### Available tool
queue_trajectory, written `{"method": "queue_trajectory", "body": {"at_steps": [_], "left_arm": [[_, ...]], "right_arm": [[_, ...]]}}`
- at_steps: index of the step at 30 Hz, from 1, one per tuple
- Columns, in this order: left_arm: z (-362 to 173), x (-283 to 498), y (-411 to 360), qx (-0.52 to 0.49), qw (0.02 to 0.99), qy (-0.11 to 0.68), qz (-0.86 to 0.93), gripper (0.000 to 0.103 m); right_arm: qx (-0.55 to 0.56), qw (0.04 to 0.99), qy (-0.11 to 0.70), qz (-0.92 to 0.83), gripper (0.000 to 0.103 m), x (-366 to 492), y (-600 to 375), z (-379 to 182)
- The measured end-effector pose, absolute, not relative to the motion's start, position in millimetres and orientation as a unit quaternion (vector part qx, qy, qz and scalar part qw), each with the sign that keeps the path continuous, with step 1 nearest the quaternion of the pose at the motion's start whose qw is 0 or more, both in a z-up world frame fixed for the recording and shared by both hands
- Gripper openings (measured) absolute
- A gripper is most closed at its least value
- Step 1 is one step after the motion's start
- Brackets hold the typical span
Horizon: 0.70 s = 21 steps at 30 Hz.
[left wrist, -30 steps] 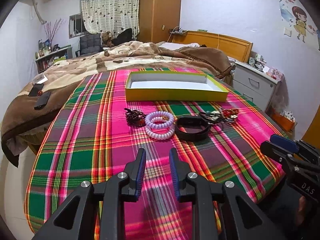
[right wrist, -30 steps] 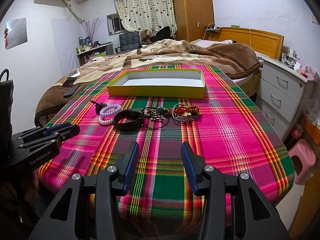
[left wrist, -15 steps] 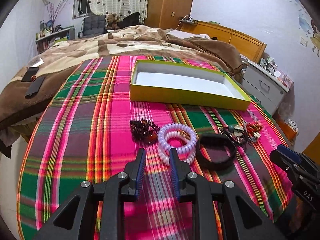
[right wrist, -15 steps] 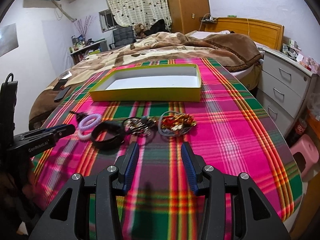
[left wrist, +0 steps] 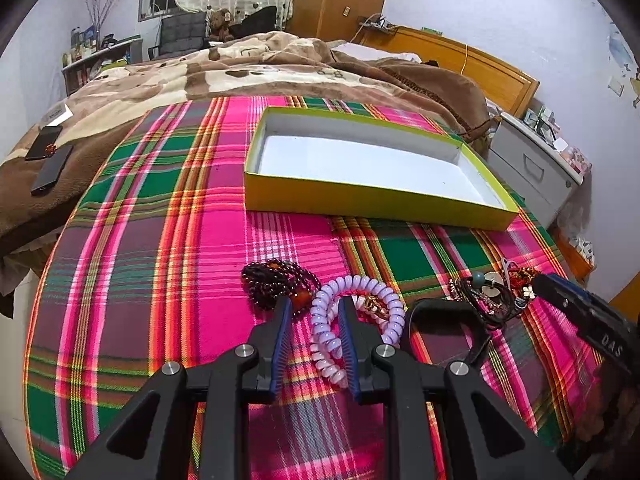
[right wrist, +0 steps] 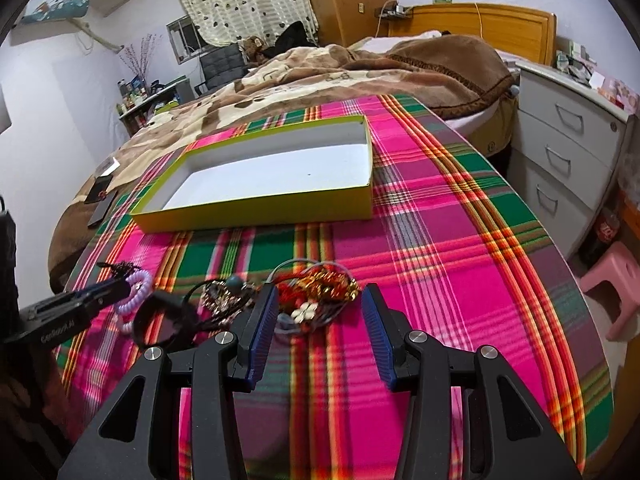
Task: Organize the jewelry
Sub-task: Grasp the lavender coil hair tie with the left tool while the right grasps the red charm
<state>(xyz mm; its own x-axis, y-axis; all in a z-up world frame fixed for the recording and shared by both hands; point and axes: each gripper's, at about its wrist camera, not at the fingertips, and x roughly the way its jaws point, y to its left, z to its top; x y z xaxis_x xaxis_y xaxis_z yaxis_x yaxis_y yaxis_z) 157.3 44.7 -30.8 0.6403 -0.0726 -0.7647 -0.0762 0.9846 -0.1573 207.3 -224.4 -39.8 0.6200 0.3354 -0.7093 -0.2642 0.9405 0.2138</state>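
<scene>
An empty yellow-green box with a white inside lies on the plaid blanket; it also shows in the right wrist view. In front of it lies a row of jewelry: a dark bead bracelet, a lilac coil bracelet, a black band, a dark charm cluster. My left gripper is open, its fingers astride the left loop of the lilac coil. My right gripper is open, its fingers astride a red and gold trinket pile.
The plaid blanket covers the bed's foot, a brown quilt lies behind it. Two phones rest at the left edge. White drawers and a pink stool stand to the right.
Both grippers have moved forward and down toward the jewelry row. The left now straddles the lilac coil, the right the red and gold pile. Both stay open.
</scene>
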Motion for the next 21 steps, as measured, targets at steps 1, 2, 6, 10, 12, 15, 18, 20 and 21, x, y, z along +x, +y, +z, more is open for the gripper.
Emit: {"method": "queue_trajectory", "body": {"at_steps": [1, 2, 6, 10, 12, 15, 18, 20, 21], "left_arm": [[-32, 158, 44, -0.087, 0.901, 0.426, 0.0, 0.023], [-33, 159, 44, -0.086, 0.9, 0.427, 0.001, 0.023], [-36, 162, 41, -0.08, 0.899, 0.431, -0.003, 0.015], [-35, 163, 38, -0.071, 0.9, 0.431, -0.004, 0.013], [-34, 162, 38, -0.07, 0.901, 0.429, -0.005, 0.011], [-31, 160, 40, -0.068, 0.904, 0.423, -0.003, 0.01], [-27, 156, 42, -0.069, 0.907, 0.416, -0.002, 0.01], [-24, 153, 44, -0.071, 0.909, 0.412, -0.002, 0.009], [-23, 152, 44, -0.071, 0.909, 0.41, -0.003, 0.009]], "right_arm": [[0.043, 0.898, 0.405, 0.167, 0.044, 210, -224, -40], [0.04, 0.896, 0.409, 0.168, 0.038, 213, -224, -40], [0.022, 0.891, 0.42, 0.173, 0.024, 221, -222, -43], [0.014, 0.891, 0.419, 0.175, 0.019, 222, -222, -43], [0.014, 0.892, 0.416, 0.177, 0.008, 221, -223, -42], [0.012, 0.894, 0.411, 0.179, 0.008, 219, -224, -38], [0.009, 0.896, 0.406, 0.18, 0.008, 216, -225, -35], [0.01, 0.897, 0.402, 0.181, 0.008, 215, -224, -32], [0.011, 0.898, 0.4, 0.181, 0.008, 213, -225, -30]]}}
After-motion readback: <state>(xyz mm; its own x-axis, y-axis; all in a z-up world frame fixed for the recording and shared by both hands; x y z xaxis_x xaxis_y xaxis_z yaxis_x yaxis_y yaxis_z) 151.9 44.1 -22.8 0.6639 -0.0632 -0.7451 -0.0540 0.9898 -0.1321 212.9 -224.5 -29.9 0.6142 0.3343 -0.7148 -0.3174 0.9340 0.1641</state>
